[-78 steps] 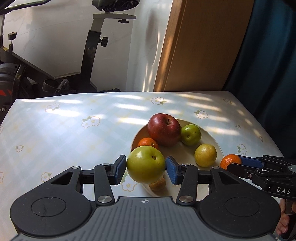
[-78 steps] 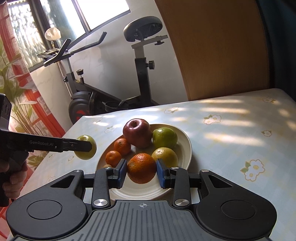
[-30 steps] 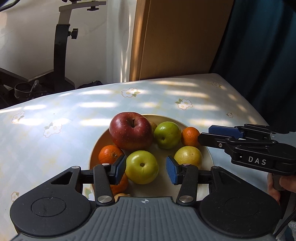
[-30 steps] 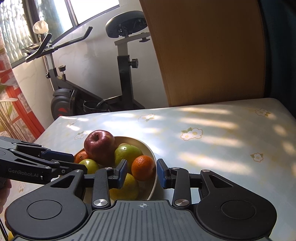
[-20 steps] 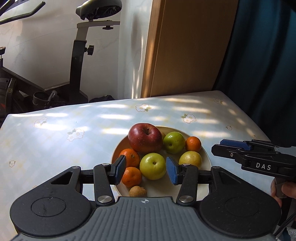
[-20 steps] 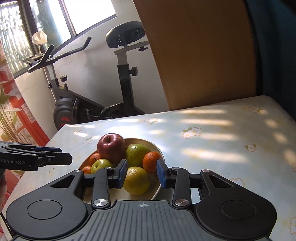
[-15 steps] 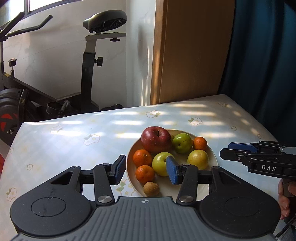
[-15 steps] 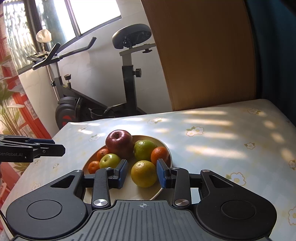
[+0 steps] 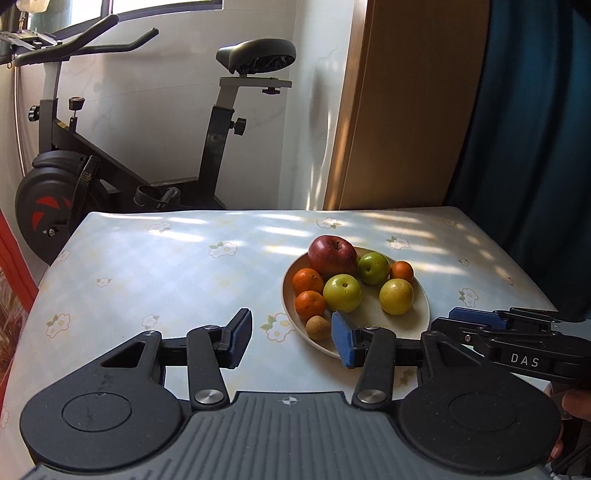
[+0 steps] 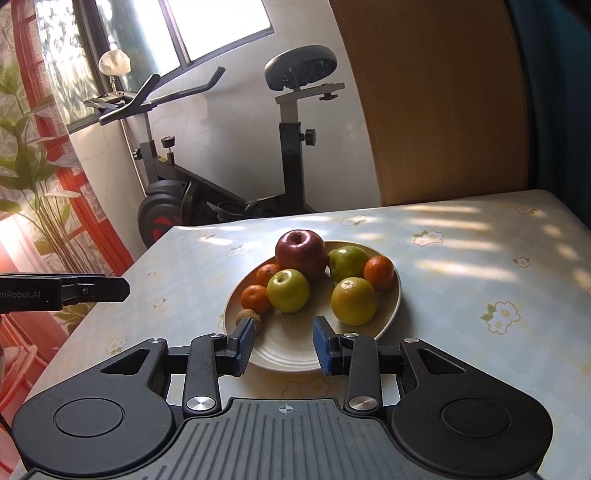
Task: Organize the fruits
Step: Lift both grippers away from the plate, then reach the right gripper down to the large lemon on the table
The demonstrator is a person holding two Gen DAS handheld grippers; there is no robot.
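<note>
Both jaws stand spread and empty, left gripper [image 9: 291, 339] and right gripper [image 10: 283, 346] drawn back near; every fruit is gathered on the plate [image 10: 295, 356], suggesting completion.

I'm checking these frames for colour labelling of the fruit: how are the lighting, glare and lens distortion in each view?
Left wrist view: striped sunlight crosses the table behind the plate; the fruit is sharp, fairly evenly lit; the wooden panel bows from the fisheye. Right wrist view: the window is blown out white, the red apple shows a soft highlight, and edges curve strongly.
</note>
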